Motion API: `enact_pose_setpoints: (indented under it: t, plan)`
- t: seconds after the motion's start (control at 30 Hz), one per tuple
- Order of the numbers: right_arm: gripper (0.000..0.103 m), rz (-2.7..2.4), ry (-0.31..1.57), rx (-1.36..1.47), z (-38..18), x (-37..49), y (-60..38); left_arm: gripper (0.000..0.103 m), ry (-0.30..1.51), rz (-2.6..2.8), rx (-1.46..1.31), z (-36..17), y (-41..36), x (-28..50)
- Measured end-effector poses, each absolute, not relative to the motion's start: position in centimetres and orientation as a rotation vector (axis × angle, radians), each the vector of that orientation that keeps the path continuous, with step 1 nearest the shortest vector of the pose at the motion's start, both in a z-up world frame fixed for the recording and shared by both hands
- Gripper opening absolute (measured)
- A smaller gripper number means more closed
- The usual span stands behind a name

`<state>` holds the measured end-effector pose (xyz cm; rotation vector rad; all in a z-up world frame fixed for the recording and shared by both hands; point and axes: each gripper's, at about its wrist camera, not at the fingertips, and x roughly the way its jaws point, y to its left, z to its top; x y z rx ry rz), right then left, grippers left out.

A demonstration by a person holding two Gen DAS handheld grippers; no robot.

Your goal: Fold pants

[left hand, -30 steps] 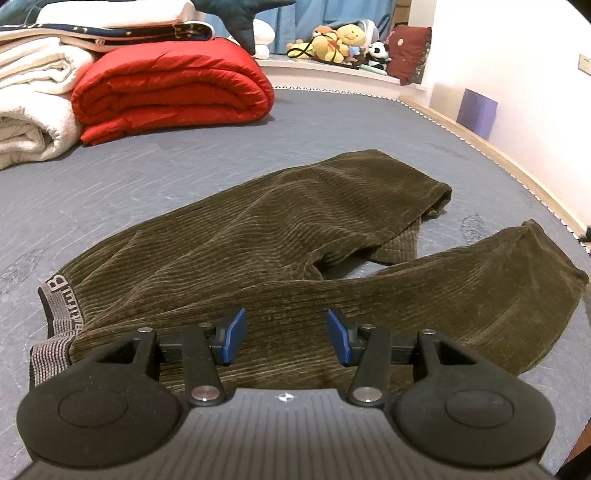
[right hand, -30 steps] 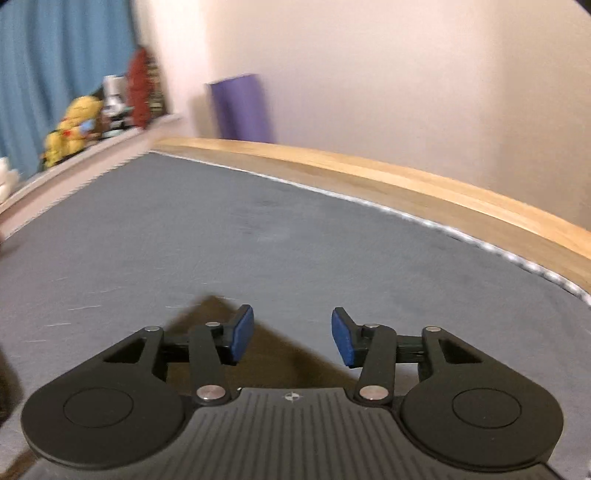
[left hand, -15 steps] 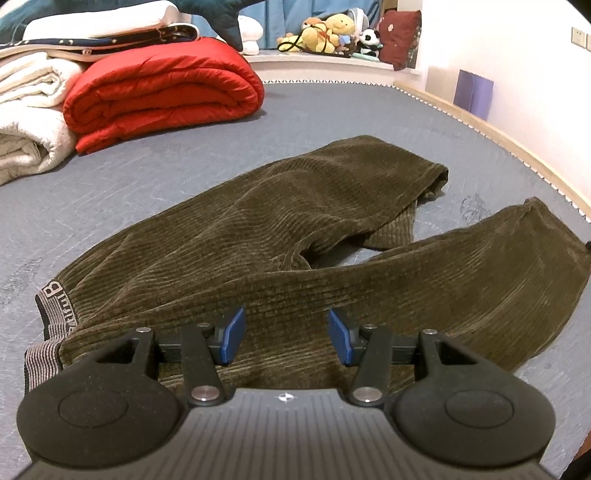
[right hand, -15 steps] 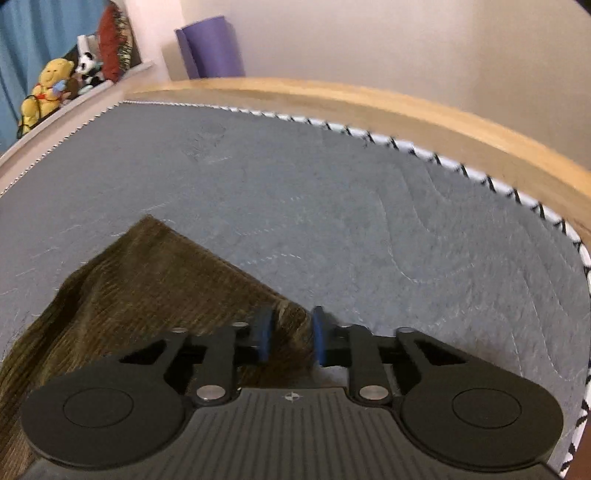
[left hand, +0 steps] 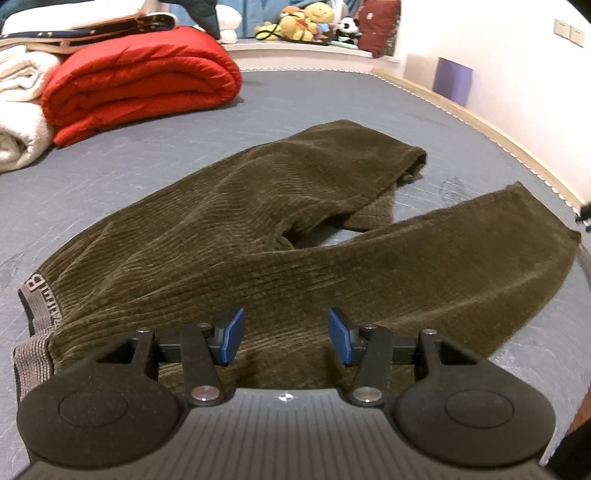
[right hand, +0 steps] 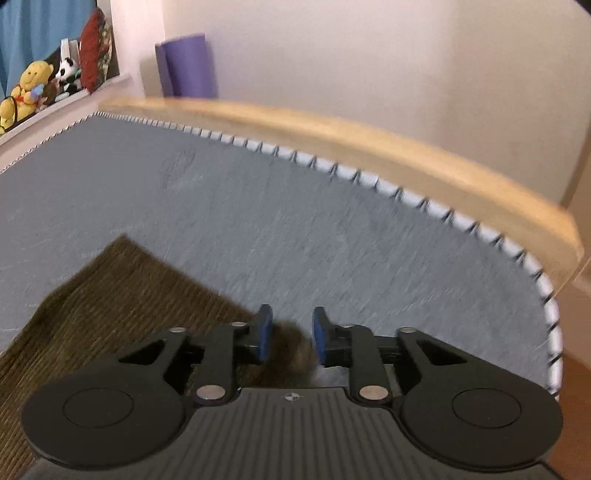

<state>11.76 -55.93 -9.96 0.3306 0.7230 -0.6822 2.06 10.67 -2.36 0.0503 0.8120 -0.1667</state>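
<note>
Dark olive corduroy pants (left hand: 280, 236) lie spread on the grey mattress (left hand: 332, 99), legs apart in a V, the grey waistband (left hand: 37, 306) at the left. My left gripper (left hand: 282, 339) is open, just above the pants near the waist. In the right wrist view my right gripper (right hand: 290, 338) is closed on a bunched corner of the near leg's hem (right hand: 291, 343); the rest of that leg (right hand: 110, 306) runs back to the lower left.
A folded red quilt (left hand: 140, 81) and white blankets (left hand: 18, 110) lie at the far left. Plush toys (left hand: 306, 22) sit on a ledge. A wooden bed frame (right hand: 369, 147) edges the mattress; a purple roll (right hand: 188, 62) stands by the wall.
My right gripper went from open over the mattress to closed on the leg hem, and has since shifted with it. The left gripper stays open and has tilted slightly.
</note>
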Motion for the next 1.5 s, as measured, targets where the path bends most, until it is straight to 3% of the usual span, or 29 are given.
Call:
enact_pose_setpoints:
  t: [0.03,0.07,0.2,0.23,0.3,0.4,0.57,0.63,0.7,0.8,0.87,0.93,0.97,1.0,1.17,1.27,1.33,1.47,1.5]
  plan:
    - [0.044,-0.693,0.700,0.324,-9.4,11.6,-55.8,0.055,0.811,-0.174,0.053,-2.3,10.6,2.0]
    - [0.047,-0.697,0.672,0.326,-8.7,11.4,-55.6,0.055,0.810,-0.180,0.053,-2.3,10.5,1.9]
    - [0.048,-0.651,0.596,0.344,-6.3,10.6,-54.2,0.054,0.810,-0.205,0.052,-2.1,10.4,1.8]
    - [0.048,-0.629,0.576,0.342,-5.7,10.6,-53.6,0.050,0.811,-0.220,0.052,-1.9,10.4,1.7]
    - [0.048,-0.579,0.526,0.325,-4.3,10.5,-52.0,0.024,0.807,-0.269,0.053,-1.6,10.4,1.3]
    - [0.048,-0.486,0.461,0.284,-1.7,10.1,-49.2,0.018,0.805,-0.387,0.080,-1.2,10.2,0.1]
    - [0.048,-0.290,0.436,0.268,2.0,9.9,-44.1,0.022,0.889,-0.557,0.212,-3.4,8.3,-1.7]
    - [0.048,-0.159,0.456,0.288,3.3,9.5,-41.5,0.032,0.910,-0.564,0.278,-4.8,7.4,-2.0]
    - [0.048,-0.016,0.482,0.268,4.0,8.6,-38.2,0.050,0.941,-0.572,0.318,-6.1,6.8,-2.0]
    - [0.049,0.204,0.529,0.180,3.7,6.8,-32.5,0.056,0.984,-0.550,0.397,-8.1,6.1,-1.6]
    - [0.056,0.329,0.552,0.096,2.6,5.4,-28.9,0.057,1.001,-0.529,0.455,-9.5,5.8,-1.6]
    - [0.058,0.431,0.558,-0.021,1.3,4.0,-25.3,0.049,0.984,-0.538,0.452,-9.7,6.2,-1.7]
    - [0.058,0.467,0.577,-0.090,0.5,3.5,-23.5,0.026,0.979,-0.537,0.457,-9.5,6.3,-1.8]
    - [0.058,0.486,0.602,-0.127,-0.1,3.5,-22.4,0.012,0.981,-0.543,0.467,-9.3,6.5,-1.8]
    - [0.058,0.569,0.667,-0.237,-1.9,3.9,-20.2,0.007,0.890,-0.706,0.408,-4.3,9.1,-4.6]
    - [0.059,0.580,0.695,-0.208,-1.9,4.4,-20.4,0.001,0.903,-0.777,0.404,-3.8,9.9,-6.5]
    - [0.062,0.582,0.722,-0.195,-2.1,4.7,-20.7,0.005,0.942,-0.754,0.453,-5.0,9.6,-6.9]
    - [0.064,0.567,0.859,-0.269,-5.5,5.0,-20.3,0.035,0.849,-0.737,0.301,-3.0,10.8,-5.5]
    - [0.064,0.556,0.904,-0.299,-6.3,5.2,-20.0,0.037,0.818,-0.702,0.243,-2.3,11.5,-4.7]
